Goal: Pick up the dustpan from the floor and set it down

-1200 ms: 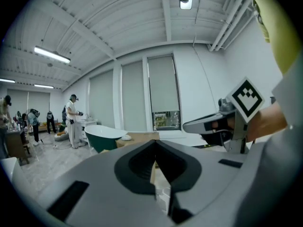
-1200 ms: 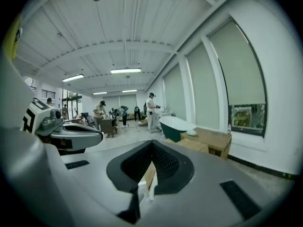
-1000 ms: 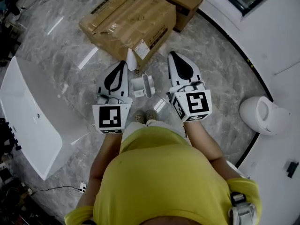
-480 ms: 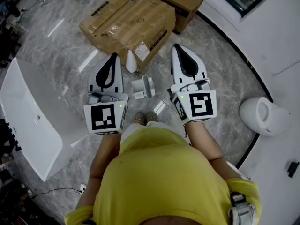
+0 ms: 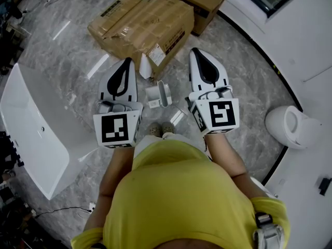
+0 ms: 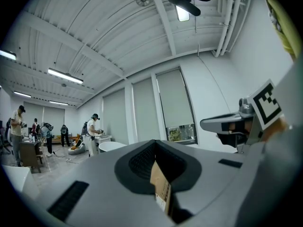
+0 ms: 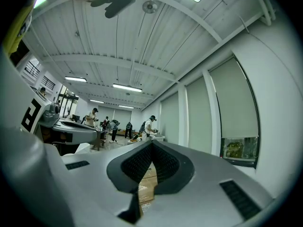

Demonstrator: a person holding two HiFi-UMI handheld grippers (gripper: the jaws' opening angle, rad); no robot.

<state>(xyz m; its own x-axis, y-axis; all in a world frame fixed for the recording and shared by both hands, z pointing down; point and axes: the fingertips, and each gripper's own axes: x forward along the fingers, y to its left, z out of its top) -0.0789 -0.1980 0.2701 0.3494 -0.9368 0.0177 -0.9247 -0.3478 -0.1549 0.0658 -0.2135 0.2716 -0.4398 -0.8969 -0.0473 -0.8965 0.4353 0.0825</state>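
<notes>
In the head view the dustpan [image 5: 158, 95], a small white and grey piece, lies on the marble floor just ahead of the person's shoes, between the two grippers and below them. My left gripper [image 5: 126, 62] is held level to its left, jaws together and empty. My right gripper [image 5: 195, 52] is held level to its right, also closed on nothing. Neither touches the dustpan. In the left gripper view the left gripper [image 6: 155, 148] shows its black pads meeting. The right gripper [image 7: 150, 149] looks the same in the right gripper view. The dustpan appears in neither gripper view.
Two cardboard boxes [image 5: 140, 25] lie on the floor ahead, with a white cone-shaped item [image 5: 144, 66] at their near edge. A white bathtub [image 5: 31, 123] stands at the left, a white toilet [image 5: 290, 126] at the right. Several people [image 6: 92, 134] work far off.
Both grippers have risen off the floor towards the camera. The left one has also shifted left, away from the dustpan. The dustpan has stayed on the floor.
</notes>
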